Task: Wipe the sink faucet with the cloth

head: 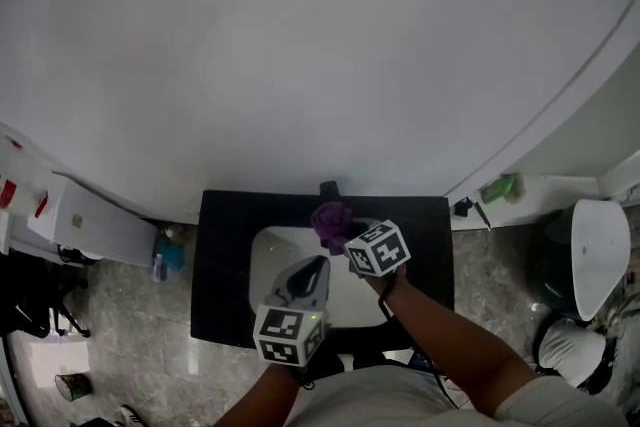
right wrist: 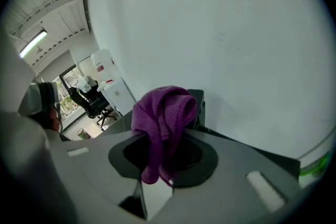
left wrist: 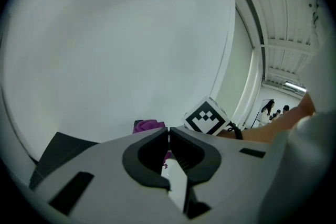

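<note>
A purple cloth (head: 329, 221) hangs bunched in my right gripper (head: 338, 233), just in front of the dark faucet (head: 328, 188) at the back of the white sink (head: 268, 260). In the right gripper view the jaws of the right gripper (right wrist: 164, 134) are shut on the cloth (right wrist: 163, 113), which drapes over them and hides most of the black faucet (right wrist: 199, 105). My left gripper (head: 308, 273) hovers over the basin, nearer to me, with its jaws closed and nothing between them. The left gripper view shows that gripper (left wrist: 168, 132) shut, with the cloth (left wrist: 148, 125) beyond it.
The sink sits in a black counter (head: 222, 265) against a plain white wall. A white cabinet (head: 90, 220) and a blue bottle (head: 168, 255) stand to the left. At the right are a ledge with a green object (head: 500, 187) and a white rounded fixture (head: 598, 255).
</note>
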The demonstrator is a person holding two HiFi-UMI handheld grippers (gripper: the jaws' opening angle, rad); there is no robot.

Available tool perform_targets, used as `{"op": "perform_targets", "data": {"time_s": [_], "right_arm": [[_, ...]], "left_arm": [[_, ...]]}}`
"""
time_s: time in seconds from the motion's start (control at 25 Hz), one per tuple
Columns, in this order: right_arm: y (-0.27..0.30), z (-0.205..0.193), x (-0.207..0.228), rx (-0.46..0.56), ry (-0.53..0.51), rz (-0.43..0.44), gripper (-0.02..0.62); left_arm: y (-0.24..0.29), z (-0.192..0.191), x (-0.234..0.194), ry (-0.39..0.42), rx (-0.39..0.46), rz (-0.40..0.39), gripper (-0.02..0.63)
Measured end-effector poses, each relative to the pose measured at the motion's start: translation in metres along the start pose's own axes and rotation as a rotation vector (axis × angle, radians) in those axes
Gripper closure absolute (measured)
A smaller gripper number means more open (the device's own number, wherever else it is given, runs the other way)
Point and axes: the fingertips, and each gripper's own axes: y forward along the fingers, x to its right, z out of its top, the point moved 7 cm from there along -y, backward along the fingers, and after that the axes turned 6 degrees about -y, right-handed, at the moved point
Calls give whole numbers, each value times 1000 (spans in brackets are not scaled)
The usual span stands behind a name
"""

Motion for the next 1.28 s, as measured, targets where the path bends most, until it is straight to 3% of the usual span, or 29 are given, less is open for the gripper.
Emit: {"op": "perform_targets", "data": {"time_s": [0.16, 0.28, 0.48, 0.64, 0.92, 1.04, 1.16, 1.28], "right_arm": [[3, 49, 29, 56, -38, -56, 509], [25, 61, 55, 37, -51, -76, 509], [6, 12, 21, 75, -23, -7, 509], [4, -23, -3, 16, -29, 50, 511], [37, -28, 9, -7, -126, 15, 508], [28, -51, 0, -10, -88, 18, 509], [11, -81, -8, -85, -83, 9, 509], [1, -69, -7, -37, -96, -16, 509]], "left_arm": [[3, 6, 7, 1, -10, 7, 586], [5, 5, 12, 8, -11, 20, 586], [0, -2, 3, -16, -25, 41, 586], [2, -1, -1, -21, -25, 50, 586], [7, 0, 13, -2, -42, 41, 586], [4, -2, 11, -2, -41, 50, 586], [3, -5, 12, 10, -43, 55, 586], [3, -5, 16, 10, -42, 52, 586]]}}
